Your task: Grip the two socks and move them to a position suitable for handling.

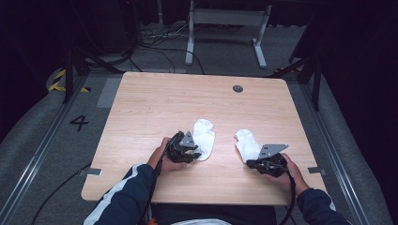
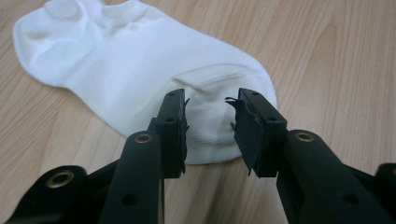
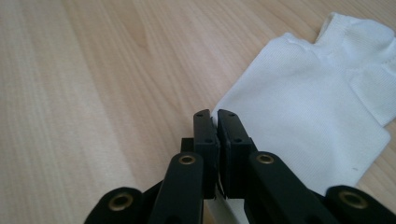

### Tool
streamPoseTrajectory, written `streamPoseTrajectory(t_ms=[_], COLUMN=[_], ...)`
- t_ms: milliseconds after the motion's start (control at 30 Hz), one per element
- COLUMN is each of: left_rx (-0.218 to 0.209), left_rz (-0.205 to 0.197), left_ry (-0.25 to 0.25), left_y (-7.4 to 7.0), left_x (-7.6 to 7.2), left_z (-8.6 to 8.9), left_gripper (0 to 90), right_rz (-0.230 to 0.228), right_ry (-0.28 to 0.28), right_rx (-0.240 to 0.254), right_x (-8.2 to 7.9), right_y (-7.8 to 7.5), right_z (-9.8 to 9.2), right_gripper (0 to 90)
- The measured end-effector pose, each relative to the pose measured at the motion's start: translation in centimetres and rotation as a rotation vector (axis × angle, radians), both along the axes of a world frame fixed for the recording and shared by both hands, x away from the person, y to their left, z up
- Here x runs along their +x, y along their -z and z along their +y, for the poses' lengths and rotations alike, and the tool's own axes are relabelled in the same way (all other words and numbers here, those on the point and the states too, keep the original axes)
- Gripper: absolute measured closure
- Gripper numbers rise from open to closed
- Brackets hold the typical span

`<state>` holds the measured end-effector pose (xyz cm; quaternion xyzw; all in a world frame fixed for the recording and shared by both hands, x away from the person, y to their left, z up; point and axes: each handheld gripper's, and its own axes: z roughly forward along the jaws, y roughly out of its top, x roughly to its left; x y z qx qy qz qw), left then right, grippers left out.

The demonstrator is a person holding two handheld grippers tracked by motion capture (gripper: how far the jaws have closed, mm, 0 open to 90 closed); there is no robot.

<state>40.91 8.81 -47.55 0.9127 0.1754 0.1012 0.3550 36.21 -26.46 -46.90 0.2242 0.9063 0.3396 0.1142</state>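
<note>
The right gripper (image 3: 217, 122) has its jaws pressed together on the near edge of the right white ankle sock (image 3: 308, 130), a thin strip of fabric pinched between the pads, while the rest of that sock lies flat on the bench (image 3: 84, 93). The left gripper (image 2: 210, 119) stands with its jaws apart, straddling the rounded near end of the left white ankle sock (image 2: 140, 70); the pads flank the cloth but do not press it, and the sock rests flat on the wood with its cuff end pointing away. From the high view the two socks lie side by side near the front of the bench (image 1: 155, 103), well apart from each other, the left sock (image 1: 205, 136) just beside the left gripper (image 1: 191, 151) and the right sock (image 1: 246, 143) meeting the right gripper (image 1: 256, 161), each gripper held in a hand coming up from the bottom edge. The likely trouble is on the right: the bite takes so little fabric at the very edge that a lift or drag could pull the sock free. On the left, closing from this height may nip only the top layer, or skid off the cloth and close on nothing, leaving the sock behind.
</note>
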Motion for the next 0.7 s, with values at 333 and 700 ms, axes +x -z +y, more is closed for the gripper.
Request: streamPoseTrajectory(t_ms=[333, 700], left_rx=[-0.029, -0.024], left_rz=[0.042, 0.002], left_ry=[-0.080, -0.086], left_y=[0.1, -1.8], left_x=[-0.6, -1.9], left_z=[3.6, 3.4], left_gripper=[61.9, 41.2], right_rz=[0.009, -0.014], right_ry=[-0.112, -0.159], right_rx=[-0.004, -0.003], right_x=[-2.3, -6.0], right_y=[-0.6, -1.7], right_z=[1.7, 1.8], right_gripper=[87.7, 80.3])
